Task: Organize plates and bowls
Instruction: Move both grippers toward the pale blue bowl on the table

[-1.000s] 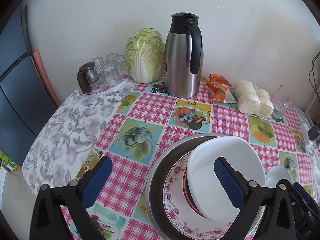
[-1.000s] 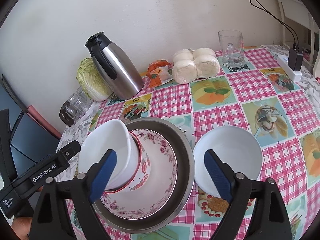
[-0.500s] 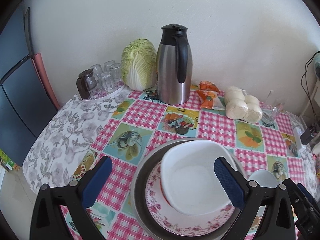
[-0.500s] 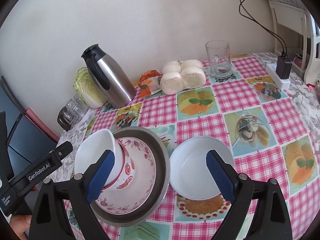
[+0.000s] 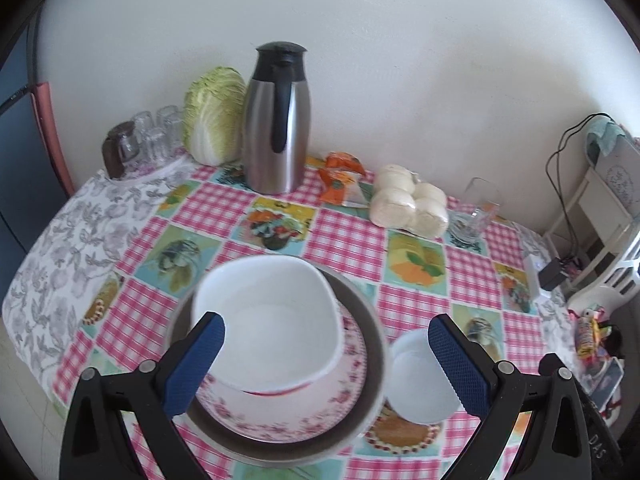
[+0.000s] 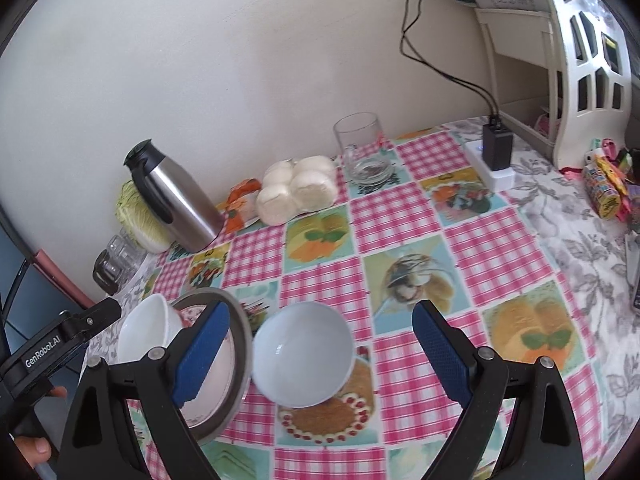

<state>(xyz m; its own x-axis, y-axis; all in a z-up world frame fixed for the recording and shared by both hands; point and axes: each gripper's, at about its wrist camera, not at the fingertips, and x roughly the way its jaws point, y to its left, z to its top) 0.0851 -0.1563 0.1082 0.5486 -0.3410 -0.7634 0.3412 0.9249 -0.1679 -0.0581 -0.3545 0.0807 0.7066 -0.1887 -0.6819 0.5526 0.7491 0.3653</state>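
Observation:
A stack stands on the checked tablecloth: a metal basin [image 5: 374, 364], a floral plate [image 5: 348, 384] in it, then a red-rimmed bowl with a white bowl [image 5: 272, 320] on top. My left gripper [image 5: 326, 322] hovers open above and in front of this stack, holding nothing. To the stack's right a single small white bowl [image 5: 416, 380] sits on the cloth. In the right wrist view that small bowl [image 6: 304, 356] lies between the open fingers of my right gripper [image 6: 320, 308], below them and untouched. The stack's basin rim [image 6: 240, 364] and white bowl [image 6: 144, 332] show at the left.
Along the wall stand a steel thermos [image 5: 278, 120], a cabbage [image 5: 214, 120], several glasses [image 5: 152, 140], an orange packet [image 5: 340, 176], bagged buns [image 5: 408, 200] and a glass mug [image 6: 362, 152]. A power strip with charger [image 6: 496, 148], a white shelf [image 6: 560, 40] and snack packs [image 6: 604, 188] fill the right side.
Both grippers have drawn back and up from the table, so the dishes look smaller. The right view has swung right, bringing the small white bowl between its fingers. The stack has not moved.

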